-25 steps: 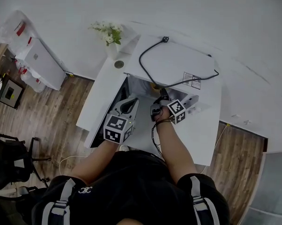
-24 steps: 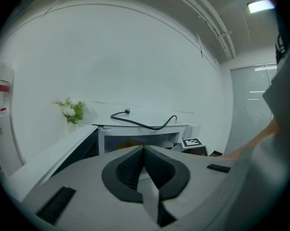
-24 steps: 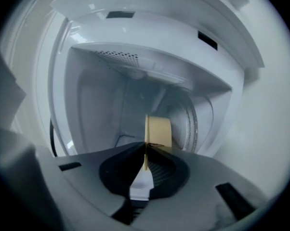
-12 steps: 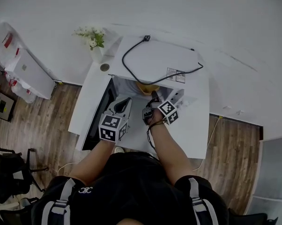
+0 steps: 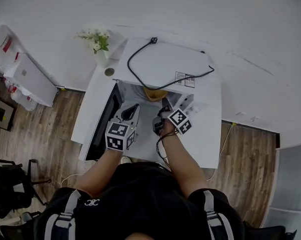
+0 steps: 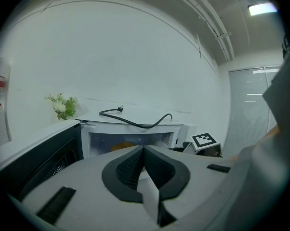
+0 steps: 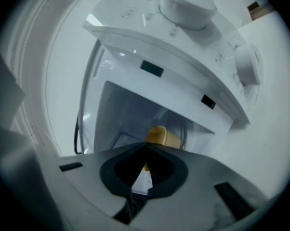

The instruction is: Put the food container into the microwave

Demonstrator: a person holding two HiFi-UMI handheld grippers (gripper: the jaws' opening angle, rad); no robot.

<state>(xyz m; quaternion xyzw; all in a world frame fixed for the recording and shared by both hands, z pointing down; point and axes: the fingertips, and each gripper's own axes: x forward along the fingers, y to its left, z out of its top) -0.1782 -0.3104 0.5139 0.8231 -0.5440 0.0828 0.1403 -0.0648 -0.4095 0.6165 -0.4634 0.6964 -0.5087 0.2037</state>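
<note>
The microwave (image 5: 165,64) stands on a white table (image 5: 210,146) with its door (image 5: 103,126) swung open to its left side. The food container (image 5: 155,93), a yellow-orange tub, sits inside the microwave's chamber, towards the back, touched by neither gripper. In the right gripper view it shows just past the jaw tips, deep in the lit chamber (image 7: 159,135). In the left gripper view only a yellow edge of it shows through the opening (image 6: 123,145).

The left gripper (image 5: 133,107) is held in front of the microwave, between the open door and the chamber mouth. Its jaws are pressed together tip to tip and hold nothing. The right gripper (image 5: 164,109) is in front of the microwave's opening, beside its control panel. Its jaws have just closed the last bit and now meet at the tips, with nothing between them. It is rolled to one side, so the microwave looks tilted in its view and the two round dials (image 7: 248,64) run along the upper right.

A black power cord (image 5: 128,64) lies looped on top of the microwave, its plug loose near the back edge. A small vase of white flowers (image 5: 94,40) stands on the table behind the microwave's left rear corner. A wooden floor (image 5: 45,119) lies to either side of the table.
</note>
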